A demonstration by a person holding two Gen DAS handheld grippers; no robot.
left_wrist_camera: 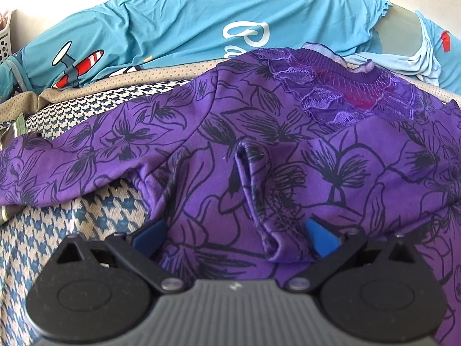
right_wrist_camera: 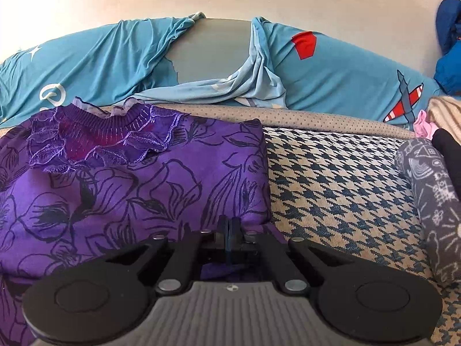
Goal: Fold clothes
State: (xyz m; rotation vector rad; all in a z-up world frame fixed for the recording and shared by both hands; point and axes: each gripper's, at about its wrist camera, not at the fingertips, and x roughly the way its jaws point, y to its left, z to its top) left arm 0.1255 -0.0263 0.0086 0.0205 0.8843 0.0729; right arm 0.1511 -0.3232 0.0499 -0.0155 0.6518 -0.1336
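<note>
Across the lower half of the left wrist view, the left gripper (left_wrist_camera: 235,238) stands with its blue fingers (left_wrist_camera: 318,238) wide apart over a raised ridge of the purple floral top (left_wrist_camera: 259,150), which lies spread on the houndstooth cover (left_wrist_camera: 95,216). Low in the centre of the right wrist view, the right gripper (right_wrist_camera: 229,232) has its jaws pressed together at the top's lower right edge; whether cloth is pinched there cannot be told. Behind, along the upper frame, lies a blue printed sheet (right_wrist_camera: 345,75).

Purple top (left_wrist_camera: 288,150) hides left tool (left_wrist_camera: 233,230) fingertips.
</note>
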